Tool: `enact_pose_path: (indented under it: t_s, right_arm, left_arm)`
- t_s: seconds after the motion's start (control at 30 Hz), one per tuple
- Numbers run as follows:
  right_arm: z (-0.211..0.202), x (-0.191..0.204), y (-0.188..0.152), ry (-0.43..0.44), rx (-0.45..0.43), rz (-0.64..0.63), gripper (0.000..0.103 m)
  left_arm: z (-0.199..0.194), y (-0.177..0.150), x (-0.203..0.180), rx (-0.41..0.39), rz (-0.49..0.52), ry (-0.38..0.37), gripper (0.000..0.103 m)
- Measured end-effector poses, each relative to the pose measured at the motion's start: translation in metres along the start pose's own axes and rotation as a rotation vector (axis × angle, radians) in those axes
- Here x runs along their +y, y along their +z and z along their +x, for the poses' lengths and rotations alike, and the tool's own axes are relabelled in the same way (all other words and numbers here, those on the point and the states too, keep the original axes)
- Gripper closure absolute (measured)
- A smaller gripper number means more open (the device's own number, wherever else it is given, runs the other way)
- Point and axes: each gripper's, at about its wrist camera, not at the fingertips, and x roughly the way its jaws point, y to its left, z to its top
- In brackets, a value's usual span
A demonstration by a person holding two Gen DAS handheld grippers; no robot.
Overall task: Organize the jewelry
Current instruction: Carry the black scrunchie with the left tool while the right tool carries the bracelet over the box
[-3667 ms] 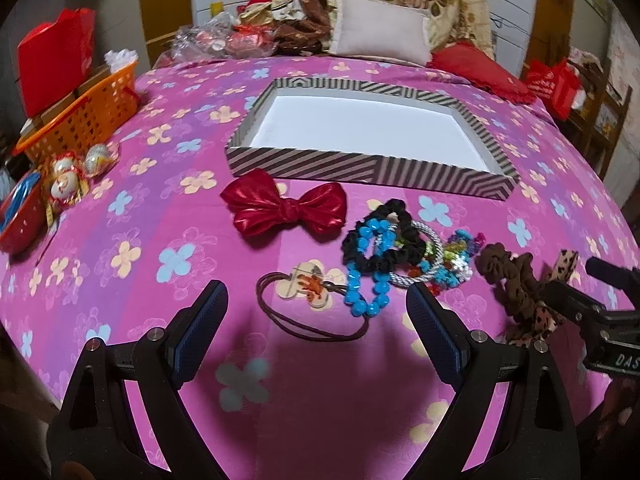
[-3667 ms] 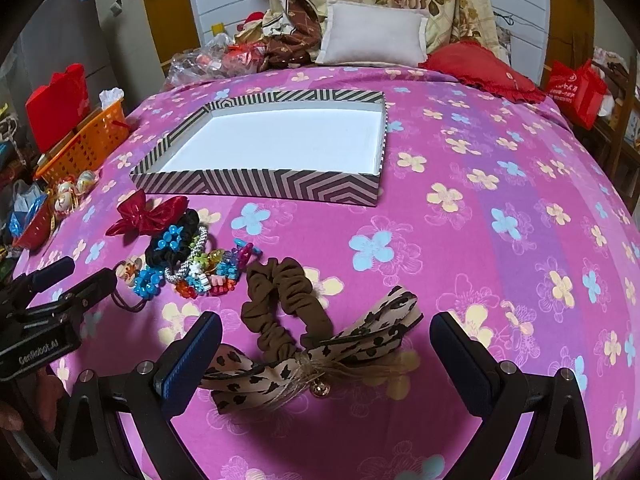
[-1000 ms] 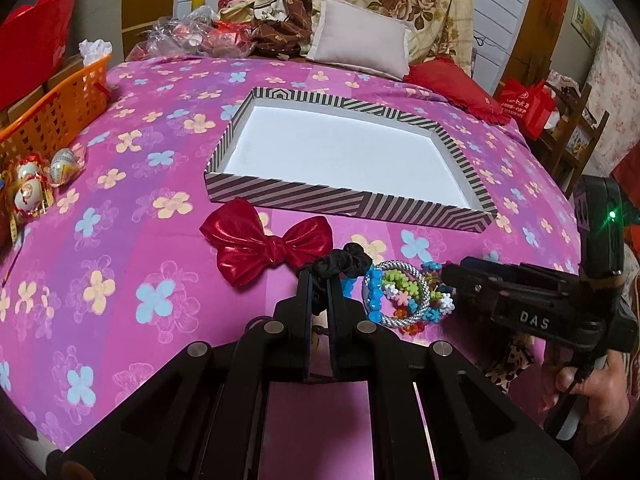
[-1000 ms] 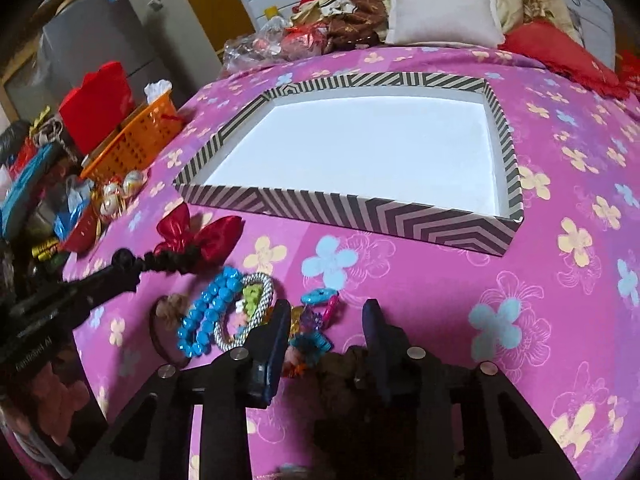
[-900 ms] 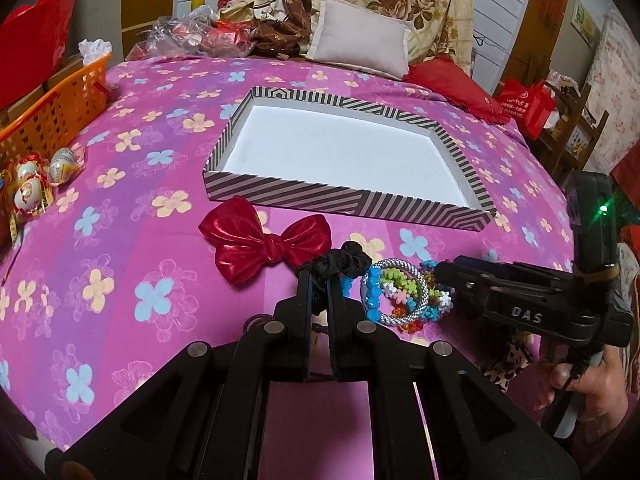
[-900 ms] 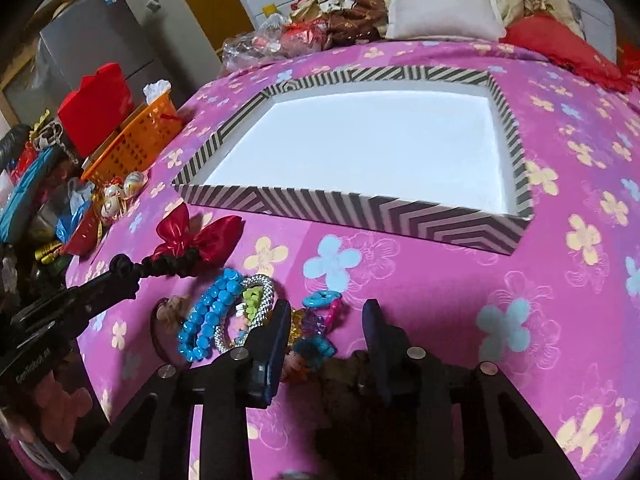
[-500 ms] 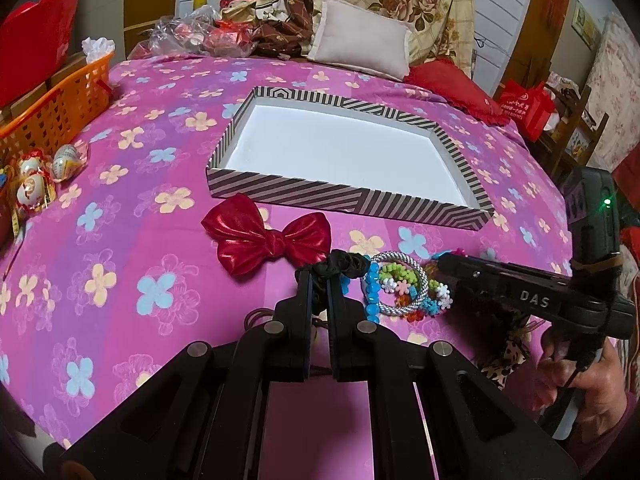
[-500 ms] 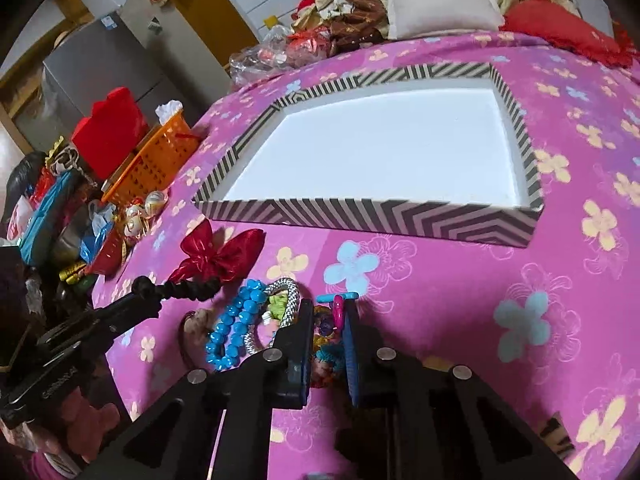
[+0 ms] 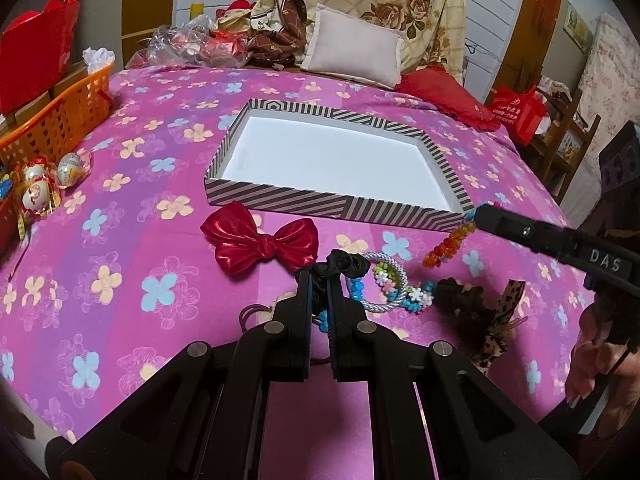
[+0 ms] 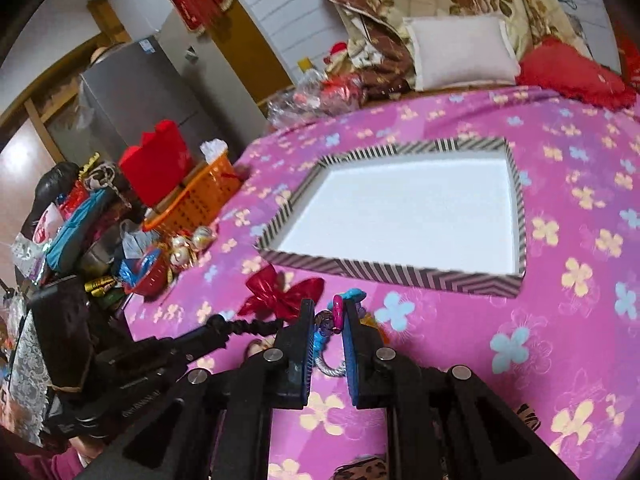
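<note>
My left gripper (image 9: 319, 280) is shut on a black scrunchie (image 9: 346, 265) just above the pink flowered cloth. My right gripper (image 10: 327, 314) is shut on a colourful bead bracelet (image 10: 337, 314); in the left wrist view it (image 9: 450, 242) hangs from the right gripper's tip (image 9: 478, 216) near the box's front right corner. The striped box (image 9: 276, 196) with a white floor lies ahead, also in the right wrist view (image 10: 400, 274). A red bow (image 9: 260, 244), a silver bangle (image 9: 388, 282), blue beads and a brown scrunchie (image 9: 460, 294) lie on the cloth.
An orange basket (image 9: 56, 120) and foil eggs (image 9: 38, 196) sit at the left edge. Pillows (image 9: 354, 54) and bags line the far side. A leopard-print bow (image 9: 502, 328) lies at the right. A hair tie lies behind my left fingers.
My right gripper has closed on the bead bracelet and lifted it up toward the box. My left gripper stays shut on the black scrunchie, nearly still.
</note>
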Motion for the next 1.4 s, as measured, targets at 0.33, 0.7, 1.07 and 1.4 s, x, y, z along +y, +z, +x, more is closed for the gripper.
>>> enact_pose_path:
  t_s: [0.33, 0.7, 1.07, 1.4]
  right_arm:
    - [-0.013, 0.009, 0.003, 0.010, -0.020, -0.018, 0.090]
    - [-0.020, 0.005, 0.006, 0.005, -0.024, -0.019, 0.090]
    - [-0.019, -0.001, 0.015, -0.006, -0.021, -0.015, 0.090]
    - [-0.016, -0.009, 0.029, -0.024, -0.029, -0.019, 0.090]
  left_arm:
    - [-0.016, 0.006, -0.002, -0.020, 0.001, -0.015, 0.098]
    - [-0.021, 0.017, -0.004, -0.036, 0.017, -0.007, 0.098]
    - [-0.018, 0.033, -0.003, -0.048, 0.031, 0.007, 0.098]
    - [-0.007, 0.056, -0.006, -0.063, 0.047, 0.035, 0.098]
